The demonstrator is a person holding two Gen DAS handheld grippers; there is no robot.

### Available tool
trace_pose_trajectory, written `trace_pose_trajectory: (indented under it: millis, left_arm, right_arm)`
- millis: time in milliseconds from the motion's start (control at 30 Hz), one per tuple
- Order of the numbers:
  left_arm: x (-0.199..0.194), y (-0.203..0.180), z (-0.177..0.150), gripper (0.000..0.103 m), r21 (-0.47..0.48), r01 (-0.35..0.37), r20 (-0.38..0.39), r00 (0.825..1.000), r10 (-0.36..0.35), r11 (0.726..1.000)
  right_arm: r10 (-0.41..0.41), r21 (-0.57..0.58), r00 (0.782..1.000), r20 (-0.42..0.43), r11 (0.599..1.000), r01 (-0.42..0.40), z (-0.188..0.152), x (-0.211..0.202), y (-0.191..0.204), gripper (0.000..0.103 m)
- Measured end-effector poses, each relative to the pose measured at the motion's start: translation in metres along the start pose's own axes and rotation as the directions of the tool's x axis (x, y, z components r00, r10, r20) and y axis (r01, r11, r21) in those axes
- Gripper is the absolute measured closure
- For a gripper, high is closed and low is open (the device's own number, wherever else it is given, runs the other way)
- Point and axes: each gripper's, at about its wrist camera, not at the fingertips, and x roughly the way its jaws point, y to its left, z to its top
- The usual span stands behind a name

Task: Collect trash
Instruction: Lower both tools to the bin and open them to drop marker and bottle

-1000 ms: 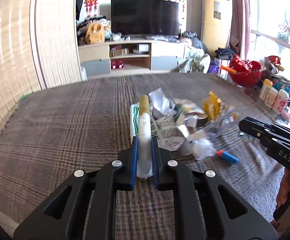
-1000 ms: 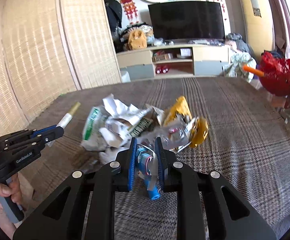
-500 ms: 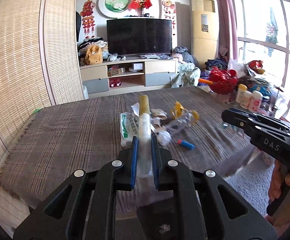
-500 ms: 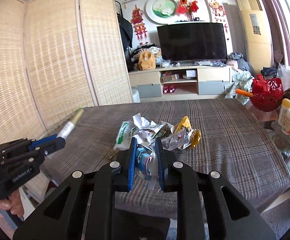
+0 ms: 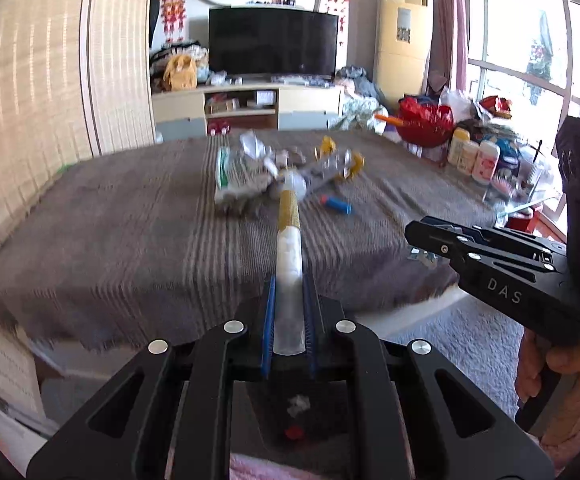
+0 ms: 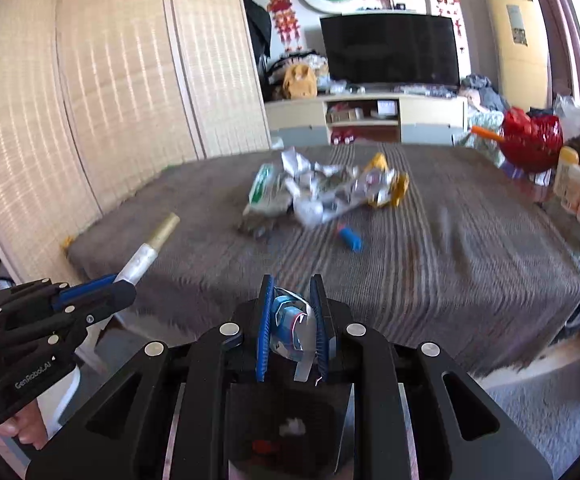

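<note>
My left gripper (image 5: 289,280) is shut on a long clear tube wrapper with a gold end (image 5: 288,240), which juts forward past the table's near edge. That wrapper (image 6: 146,254) also shows at the left of the right wrist view, in the left gripper (image 6: 124,288). My right gripper (image 6: 291,284) is shut on a crumpled blue and white wrapper (image 6: 290,320). A pile of crumpled wrappers (image 6: 321,192) lies mid-table on the brown cloth (image 6: 449,248), with a small blue tube (image 6: 349,238) just in front. Both grippers are off the table's near side. The right gripper (image 5: 413,234) appears at the right of the left wrist view.
A dark bin (image 6: 286,432) with scraps sits below the grippers. Bottles (image 5: 473,156) and a red basket (image 5: 421,124) crowd the table's right side. A folding screen (image 6: 90,92) stands left, a TV cabinet (image 6: 369,116) behind. Grey carpet (image 6: 549,408) lies at lower right.
Both grippers have pulled back from the trash pile to beyond the table's near edge, each still holding its piece. The pile and table now look farther away, and a bin shows below.
</note>
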Motion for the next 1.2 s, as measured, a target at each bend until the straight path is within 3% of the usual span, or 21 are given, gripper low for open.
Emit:
trace_pose_trajectory:
  millis: [367, 567, 800, 1200]
  left_arm:
    - [0.058, 0.006, -0.057, 0.091, -0.065, 0.032, -0.173, 0.984, -0.043, 0.997]
    - [0.097, 0.0, -0.079, 0.091, -0.082, 0.058, -0.27, 0.96, -0.078, 0.995]
    - [0.137, 0.001, -0.104, 0.091, -0.111, 0.07, -0.378, 0.919, -0.108, 0.991]
    - [0.163, 0.006, -0.114, 0.091, -0.12, 0.066, -0.45, 0.886, -0.114, 0.991]
  right_arm:
    - [-0.01, 0.047, 0.985, -0.173, 0.999, 0.018, -0.051, 0.053, -0.016, 0.083]
    - [0.006, 0.074, 0.965, -0.26, 0.997, 0.014, -0.073, 0.086, -0.023, 0.083]
    - [0.024, 0.103, 0.932, -0.361, 0.995, 0.014, -0.097, 0.123, -0.031, 0.083]
    - [0.05, 0.142, 0.908, -0.415, 0.99, 0.01, -0.105, 0.149, -0.038, 0.08]
